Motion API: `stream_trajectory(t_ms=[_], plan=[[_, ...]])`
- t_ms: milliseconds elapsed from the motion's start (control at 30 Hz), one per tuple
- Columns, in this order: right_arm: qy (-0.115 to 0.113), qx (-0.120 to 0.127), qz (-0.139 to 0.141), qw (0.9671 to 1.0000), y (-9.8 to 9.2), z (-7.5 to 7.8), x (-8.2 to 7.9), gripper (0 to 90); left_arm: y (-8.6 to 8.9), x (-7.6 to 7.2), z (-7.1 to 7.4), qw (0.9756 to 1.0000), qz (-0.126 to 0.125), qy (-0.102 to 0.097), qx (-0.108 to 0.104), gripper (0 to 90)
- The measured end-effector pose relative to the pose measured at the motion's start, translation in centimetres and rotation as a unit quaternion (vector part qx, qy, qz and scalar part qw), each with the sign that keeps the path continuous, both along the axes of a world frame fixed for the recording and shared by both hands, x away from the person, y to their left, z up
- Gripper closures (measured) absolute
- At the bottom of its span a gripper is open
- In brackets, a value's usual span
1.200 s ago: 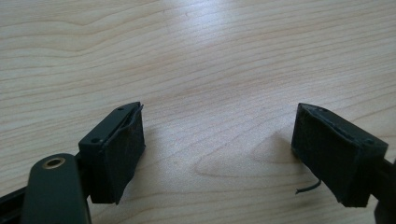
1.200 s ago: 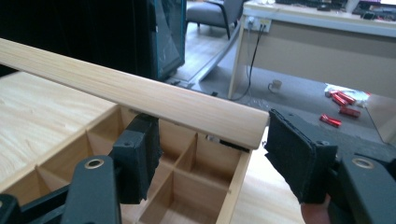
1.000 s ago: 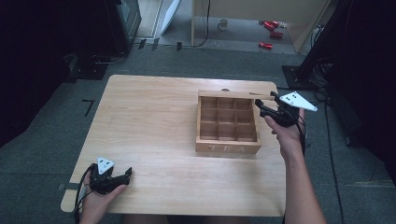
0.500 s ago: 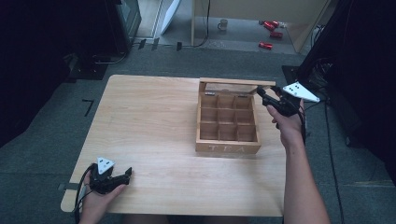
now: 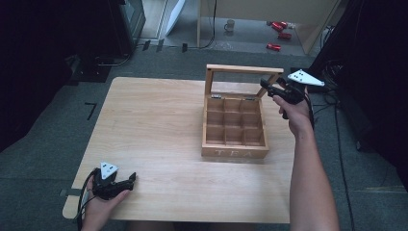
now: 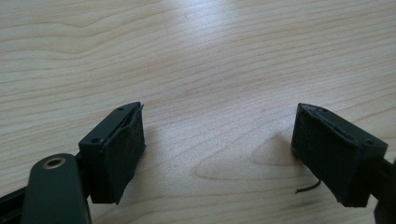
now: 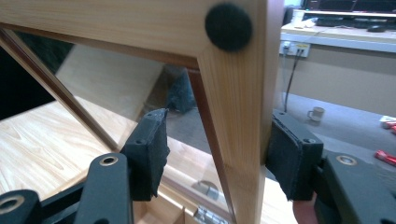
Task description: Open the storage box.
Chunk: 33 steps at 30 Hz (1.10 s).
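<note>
Tea box [image 5: 235, 130] sits right of centre on the table [image 5: 159, 125], its windowed lid [image 5: 242, 82] upright. Right gripper [image 5: 278, 89] straddles the lid's frame loosely, so it could slip and slam. Left gripper [image 5: 115, 184] rests open, empty.

We note the bench [image 5: 159, 120] is pale wood with visible grain and a smooth, faintly sheened finish. The tea box [image 5: 234, 129] near its right edge is light unpainted wood, matt, with a clear glazed panel in its lid [image 7: 233, 93]; the frame corner carries a round black felt-like pad [image 7: 228, 21]. Small metal hinges [image 7: 205, 189] look bright. Each tool [image 6: 219, 149] [image 7: 215, 154] is matt black plastic with rough, foam-like jaw facings and brass-coloured rivets.
</note>
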State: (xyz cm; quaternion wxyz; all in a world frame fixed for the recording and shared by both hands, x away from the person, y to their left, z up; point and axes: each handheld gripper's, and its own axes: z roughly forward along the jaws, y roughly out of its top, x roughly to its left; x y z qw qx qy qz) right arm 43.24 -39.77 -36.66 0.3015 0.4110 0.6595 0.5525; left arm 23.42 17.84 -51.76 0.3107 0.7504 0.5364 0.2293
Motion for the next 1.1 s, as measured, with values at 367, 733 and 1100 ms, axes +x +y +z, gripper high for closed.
stream_trajectory(t_ms=[367,733,1100], plan=[[0.002,-0.030,0.005,0.9995,-0.8,0.8,1.7,64.4,-0.1,0.0,0.0,1.0000,0.002,0.000,0.001,17.9],[0.018,-0.009,-0.036,0.9992,-0.2,0.9,2.5,67.0,-0.1,0.0,0.0,1.0000,0.002,-0.001,0.001,18.1],[0.039,0.015,-0.094,0.9946,0.6,1.0,4.2,67.1,-0.1,0.0,0.0,1.0000,0.002,-0.001,0.001,18.2]])
